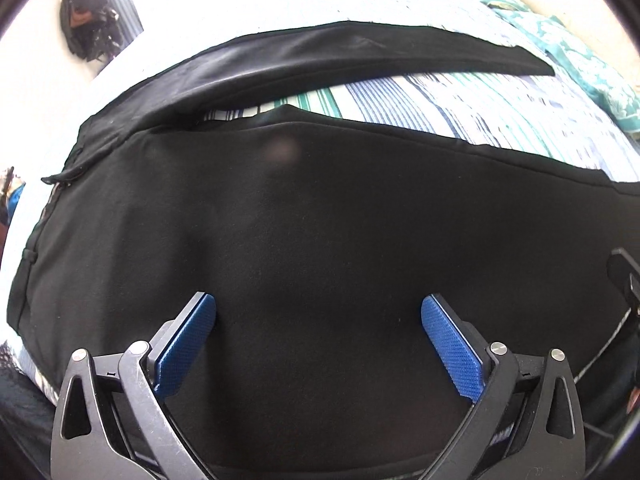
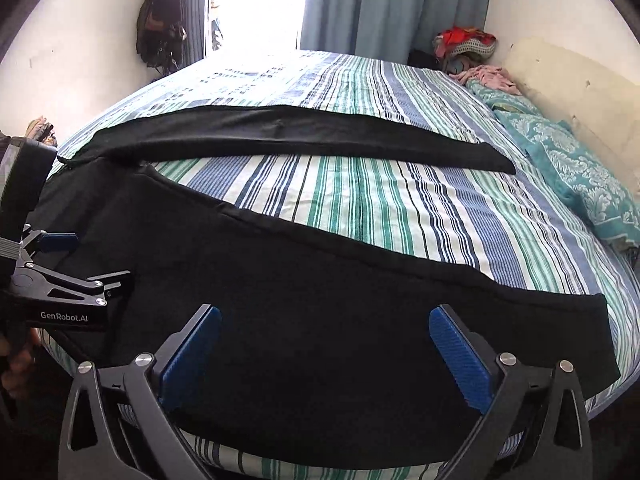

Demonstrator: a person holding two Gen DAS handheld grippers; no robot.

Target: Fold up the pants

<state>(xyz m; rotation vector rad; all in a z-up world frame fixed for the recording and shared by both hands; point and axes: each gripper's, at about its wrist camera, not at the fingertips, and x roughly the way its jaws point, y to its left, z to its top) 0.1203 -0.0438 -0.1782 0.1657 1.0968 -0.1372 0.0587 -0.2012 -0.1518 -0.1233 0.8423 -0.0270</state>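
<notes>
Black pants (image 2: 320, 288) lie flat on a striped bed, legs spread apart in a V, waist at the left. The near leg runs along the bed's front edge; the far leg (image 2: 304, 136) lies further back. In the left wrist view the pants (image 1: 304, 216) fill most of the frame. My left gripper (image 1: 319, 304) is open, hovering over the near leg close to the waist; it also shows in the right wrist view (image 2: 60, 256). My right gripper (image 2: 325, 316) is open and empty above the near leg's lower half.
The bed sheet (image 2: 360, 200) is striped green, blue and white. A teal patterned pillow (image 2: 576, 172) and a pile of clothes (image 2: 468, 46) lie at the far right. Blue curtains (image 2: 392, 4) and a wall with a hanging bag (image 2: 160, 28) stand behind the bed.
</notes>
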